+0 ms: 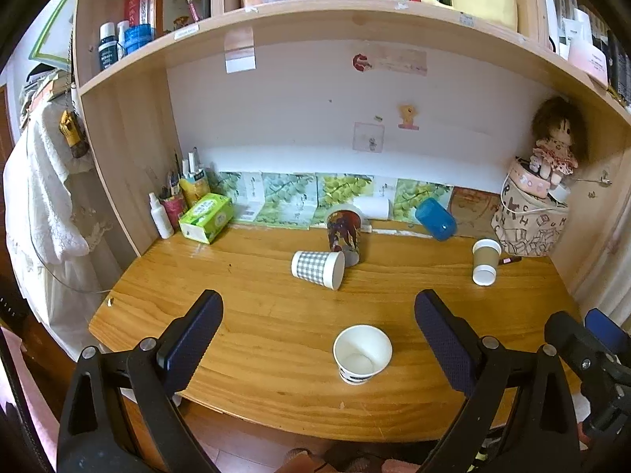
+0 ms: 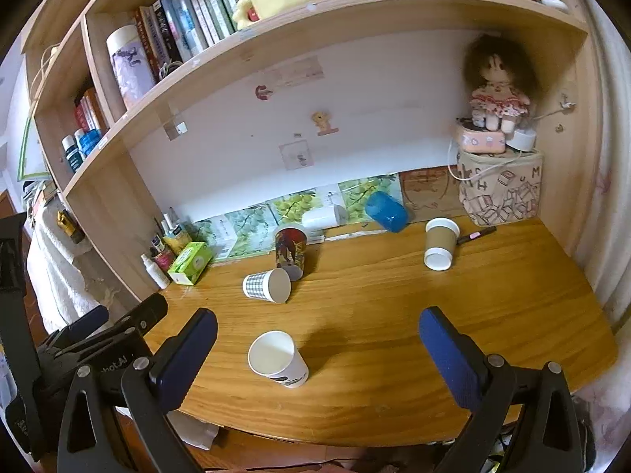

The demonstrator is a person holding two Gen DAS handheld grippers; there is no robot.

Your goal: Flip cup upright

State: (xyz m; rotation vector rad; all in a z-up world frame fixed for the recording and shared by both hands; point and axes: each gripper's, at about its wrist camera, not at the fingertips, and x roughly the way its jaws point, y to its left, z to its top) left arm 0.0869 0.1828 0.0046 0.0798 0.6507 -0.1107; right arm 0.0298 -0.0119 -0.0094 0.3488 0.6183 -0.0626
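Observation:
Several paper cups are on the wooden desk. A white cup stands upright near the front edge, also in the right wrist view. A grey checked cup lies on its side. A red patterned cup is tipped behind it. A brown cup and a blue cup lie tipped at the back right. My left gripper is open and empty, straddling the white cup from the front. My right gripper is open and empty.
A green tissue box and pen holders stand at the back left. A printed fabric bin with a doll stands at the back right. A pen lies by the brown cup. A shelf with books runs overhead.

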